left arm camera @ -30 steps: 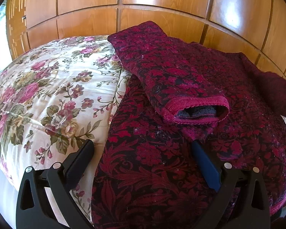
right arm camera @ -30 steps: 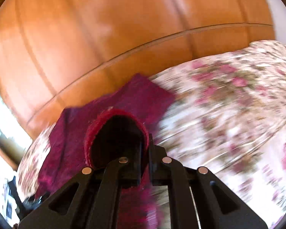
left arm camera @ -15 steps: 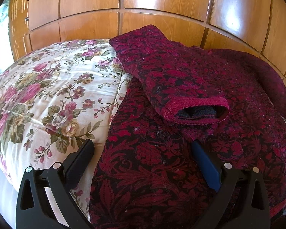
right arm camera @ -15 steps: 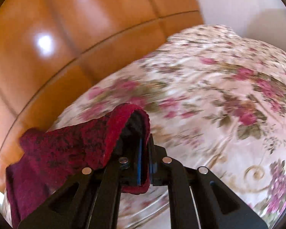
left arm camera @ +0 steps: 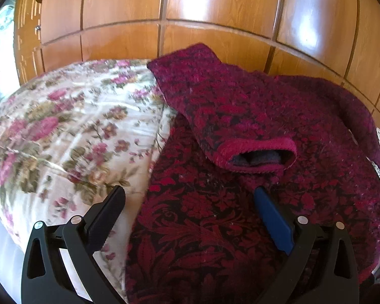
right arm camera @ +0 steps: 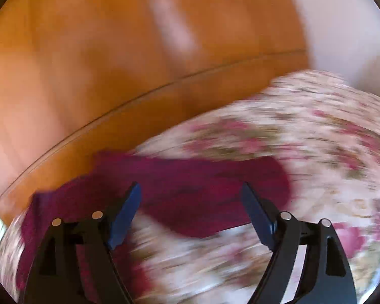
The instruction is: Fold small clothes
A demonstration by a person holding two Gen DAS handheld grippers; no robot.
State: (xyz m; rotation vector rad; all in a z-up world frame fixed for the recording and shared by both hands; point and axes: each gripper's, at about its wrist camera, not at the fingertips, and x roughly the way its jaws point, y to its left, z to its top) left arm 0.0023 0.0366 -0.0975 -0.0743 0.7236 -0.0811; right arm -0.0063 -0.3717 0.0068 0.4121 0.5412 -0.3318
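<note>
A dark red patterned sweater (left arm camera: pixel 215 215) lies spread on the floral bedspread (left arm camera: pixel 63 131). One sleeve is folded across its body, and that sleeve's cuff (left arm camera: pixel 255 154) faces me. My left gripper (left arm camera: pixel 190 195) stands open just above the sweater's lower body, nothing between its fingers. In the blurred right wrist view the other sleeve (right arm camera: pixel 215 190) lies stretched over the bedspread (right arm camera: pixel 316 152). My right gripper (right arm camera: pixel 191 190) hovers over it with its jaws opening, and the pads do not touch the cloth.
Glossy wooden wardrobe panels (left arm camera: pixel 215 20) rise close behind the bed. A bright window (left arm camera: pixel 0 45) shows at the far left. A pale wall (right arm camera: pixel 342 25) stands beyond the bed on the right.
My right gripper was shut on the sleeve's cuff and carried it out to the side. Now it has let go and the sleeve lies on the bed. The left gripper has stayed put.
</note>
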